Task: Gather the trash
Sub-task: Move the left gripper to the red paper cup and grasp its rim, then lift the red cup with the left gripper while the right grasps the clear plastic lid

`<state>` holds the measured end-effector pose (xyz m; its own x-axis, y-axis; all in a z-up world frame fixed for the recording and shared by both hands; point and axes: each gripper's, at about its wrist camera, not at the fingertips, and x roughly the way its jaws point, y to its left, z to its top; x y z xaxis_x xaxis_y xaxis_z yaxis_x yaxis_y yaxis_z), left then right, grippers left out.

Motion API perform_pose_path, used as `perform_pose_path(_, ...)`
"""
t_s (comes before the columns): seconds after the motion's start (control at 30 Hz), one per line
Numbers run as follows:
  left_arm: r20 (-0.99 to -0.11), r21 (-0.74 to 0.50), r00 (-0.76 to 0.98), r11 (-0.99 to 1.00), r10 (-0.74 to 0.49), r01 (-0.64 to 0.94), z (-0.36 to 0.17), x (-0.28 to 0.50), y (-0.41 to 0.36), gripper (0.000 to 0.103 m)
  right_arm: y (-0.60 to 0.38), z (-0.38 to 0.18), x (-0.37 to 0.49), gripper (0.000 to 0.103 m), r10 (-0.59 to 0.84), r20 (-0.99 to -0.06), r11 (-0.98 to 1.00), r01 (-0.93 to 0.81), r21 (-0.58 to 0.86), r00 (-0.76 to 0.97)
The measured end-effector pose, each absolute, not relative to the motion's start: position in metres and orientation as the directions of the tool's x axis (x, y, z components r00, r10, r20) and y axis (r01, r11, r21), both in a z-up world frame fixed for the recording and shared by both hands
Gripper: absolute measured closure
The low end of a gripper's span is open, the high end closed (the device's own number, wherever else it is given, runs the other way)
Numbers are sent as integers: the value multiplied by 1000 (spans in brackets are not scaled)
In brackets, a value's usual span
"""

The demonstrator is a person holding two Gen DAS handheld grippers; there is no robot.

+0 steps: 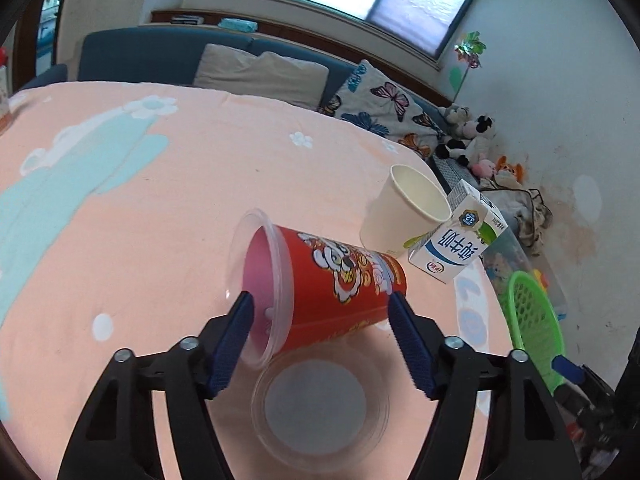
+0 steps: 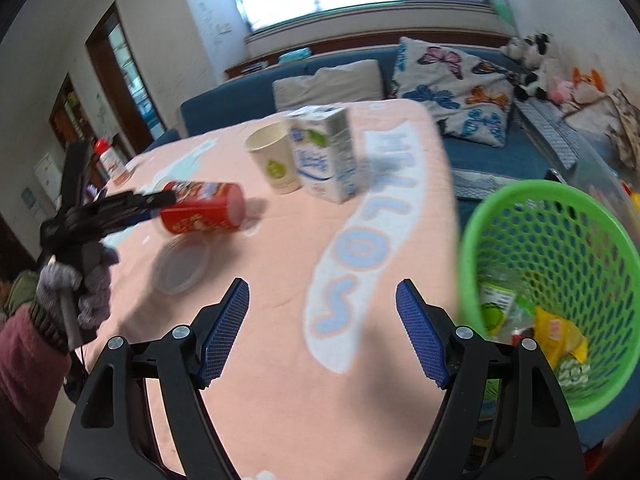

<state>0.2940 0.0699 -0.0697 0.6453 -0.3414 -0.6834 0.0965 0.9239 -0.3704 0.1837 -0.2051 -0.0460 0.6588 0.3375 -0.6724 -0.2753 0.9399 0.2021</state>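
Observation:
My left gripper point(image 1: 320, 312) is shut on a red printed cup point(image 1: 344, 284) with a clear lid, held sideways a little above the pink table; the cup also shows in the right wrist view point(image 2: 204, 208). A clear plastic lid point(image 1: 320, 404) lies on the table under it, also seen in the right wrist view point(image 2: 180, 264). A white paper cup point(image 1: 404, 208) and a milk carton point(image 1: 456, 240) stand behind. My right gripper point(image 2: 322, 312) is open and empty over the table, left of a green basket point(image 2: 560, 240) holding wrappers.
The pink tablecloth point(image 2: 280, 360) ends near the basket at the right. A blue sofa point(image 2: 480, 152) with pillows and soft toys stands behind the table. A red-capped bottle point(image 2: 110, 160) stands at the far left edge.

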Motion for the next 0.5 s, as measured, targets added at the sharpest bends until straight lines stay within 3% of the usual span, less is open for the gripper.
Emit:
perform_pose_path(0.07,-681,-385,636,916,-364,112,-73,299,69,46,-191,-48,187,27,354,-676,932,-305,197,647)
perform_pose_path(0.13,-677,-401,628,908,-384,124,-75,303,68,60,-178,-49,190,27,372,-678,922,-334,194,634)
perform_pose_path(0.5,-606,-440,657,877,-448,192,-61,300,76,96,-107,-69,204,19,457,-716,852,-492,181,528)
